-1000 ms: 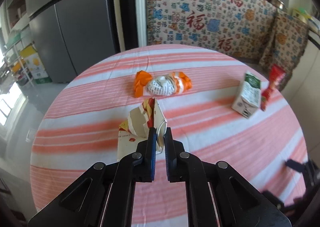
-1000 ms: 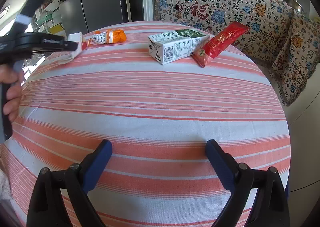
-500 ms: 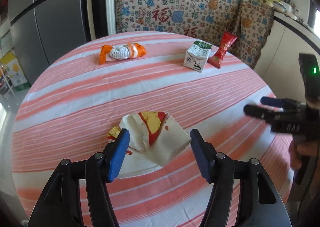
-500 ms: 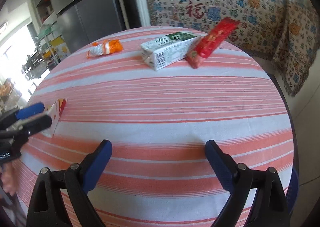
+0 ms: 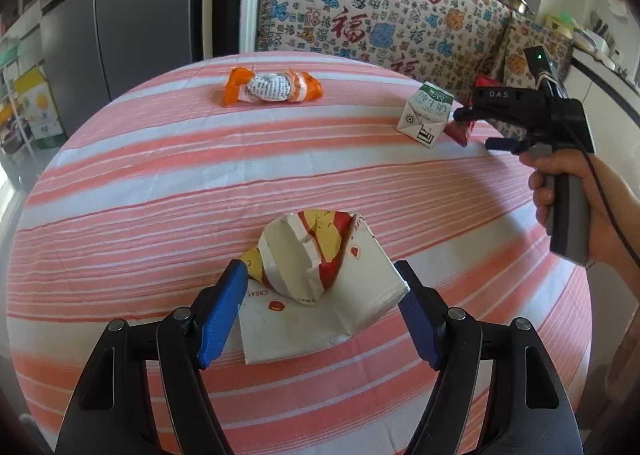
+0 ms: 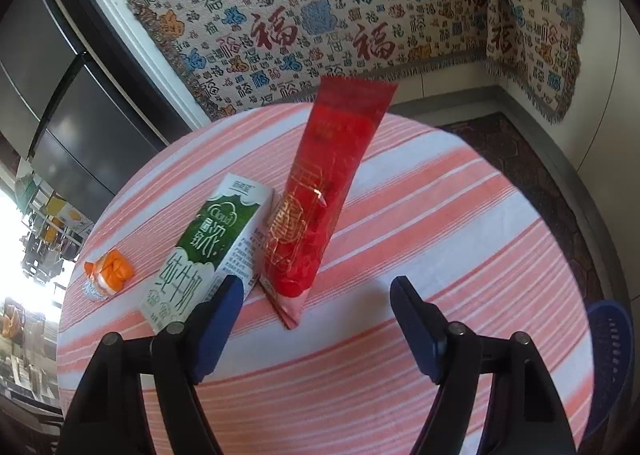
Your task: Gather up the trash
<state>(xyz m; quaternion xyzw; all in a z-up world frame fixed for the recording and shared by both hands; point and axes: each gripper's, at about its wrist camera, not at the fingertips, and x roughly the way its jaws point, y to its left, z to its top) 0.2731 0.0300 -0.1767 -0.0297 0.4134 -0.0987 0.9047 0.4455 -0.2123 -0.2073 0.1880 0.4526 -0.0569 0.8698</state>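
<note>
Right now the left hand-held gripper (image 5: pixel 320 307) stands wide, its jaws having just been opening, and the crumpled white paper bag with red and yellow print (image 5: pixel 320 287) lies loose between them on the round tabletop (image 5: pixel 160 183) under its pink-and-white striped cloth; the blue pads (image 5: pixel 222 311) press on nothing. Light and creased as it looks, that bag could slide or spring aside if a pad clips its raised corner. The right hand-held gripper (image 6: pixel 316 319) is also apart, its jaws having just been closing, with the near end of the long red foil snack packet (image 6: pixel 320 199) between them but not gripped. That packet leans against the green-and-white milk carton (image 6: pixel 204 251) lying on its side, so a careless close could catch the carton's edge too, or nudge both toward the rim. Farther off sits the orange-and-white twisted wrapper (image 5: pixel 274 87), well apart from everything. A dark blue basket (image 6: pixel 608 355) shows beyond the tabletop's edge, possibly the bin; a thin packet could slip out on the way.
</note>
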